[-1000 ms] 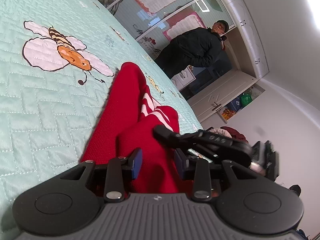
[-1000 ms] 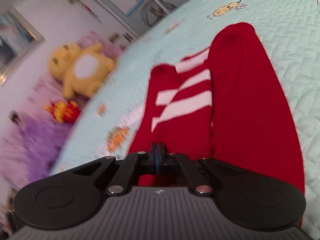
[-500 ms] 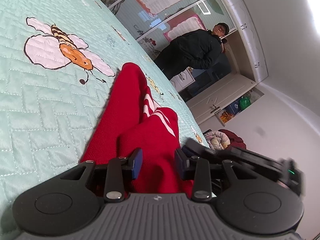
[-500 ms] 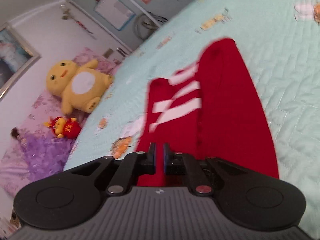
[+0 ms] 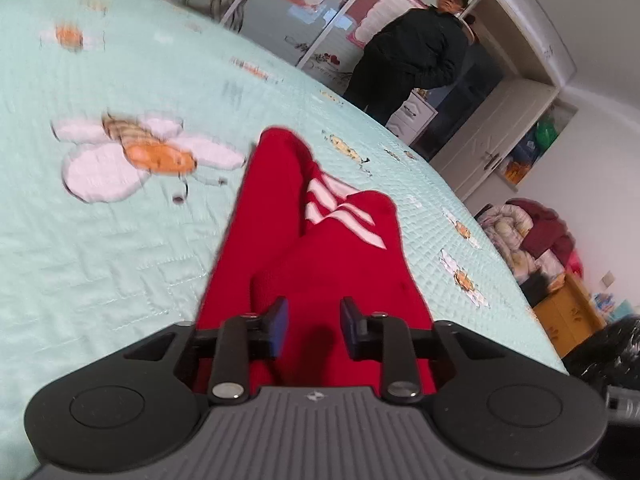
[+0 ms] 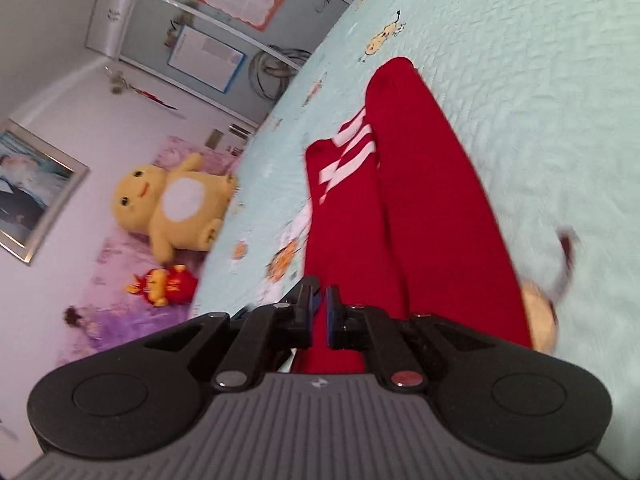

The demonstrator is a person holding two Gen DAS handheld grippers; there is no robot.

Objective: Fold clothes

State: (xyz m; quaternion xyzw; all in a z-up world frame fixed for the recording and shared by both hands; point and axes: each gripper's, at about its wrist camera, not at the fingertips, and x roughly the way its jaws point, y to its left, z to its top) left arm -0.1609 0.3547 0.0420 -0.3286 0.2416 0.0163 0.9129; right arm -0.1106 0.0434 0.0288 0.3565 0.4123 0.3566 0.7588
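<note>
Left wrist view, left to right: mint quilted bedspread, stitched herringbone texture, with a large bee print in white and orange, motion-blurred. Centre: red knit garment, long and narrow, folded lengthwise into two overlapping lobes, three white stripes across the upper layer. It lies flat on the bedspread. Left gripper sits over its near end, blue-padded fingers set well apart, fabric under the gap, nothing pinched. Right side: person in dark jacket standing by white cabinets, heap of clothes beyond the bed edge.

Right wrist view: yellow plush toy and small red plush on purple bedding at left. Right gripper fingers nearly together, only a thin slit, red cloth of the garment showing in it; can't tell whether it is actually pinched. Bedspread at right.
</note>
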